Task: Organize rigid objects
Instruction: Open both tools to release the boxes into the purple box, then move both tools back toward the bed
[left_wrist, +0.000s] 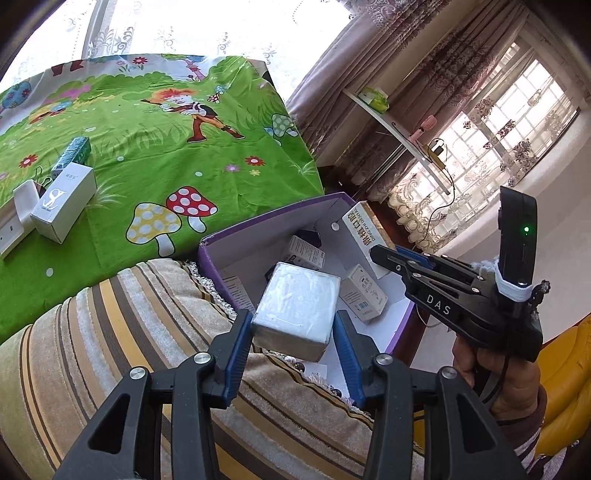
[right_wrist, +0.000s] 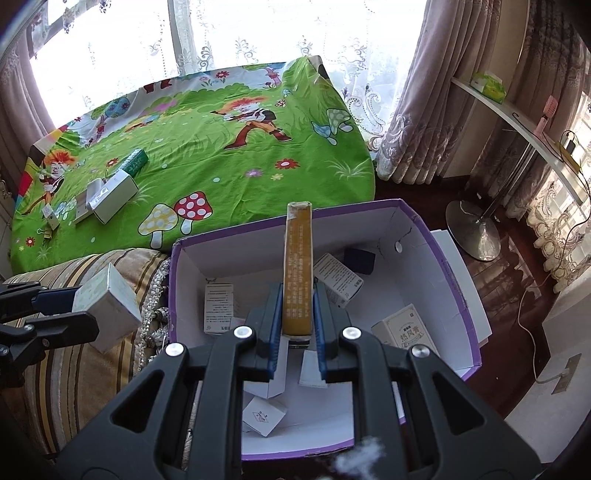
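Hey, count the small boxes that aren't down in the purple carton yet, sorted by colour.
White: 2, the plastic-wrapped white box in the left gripper and the white logo-printed cardboard box on the green cartoon sheet
Green: 1, the dark green box on the sheet
Yellow: 1, the tall yellow cardboard box in the right gripper
Total: 4; small white items beside the logo box are too unclear to count.

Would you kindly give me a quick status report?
Left tool shut on silver box. Right tool shut on yellow box over purple bin. Nothing blocking.
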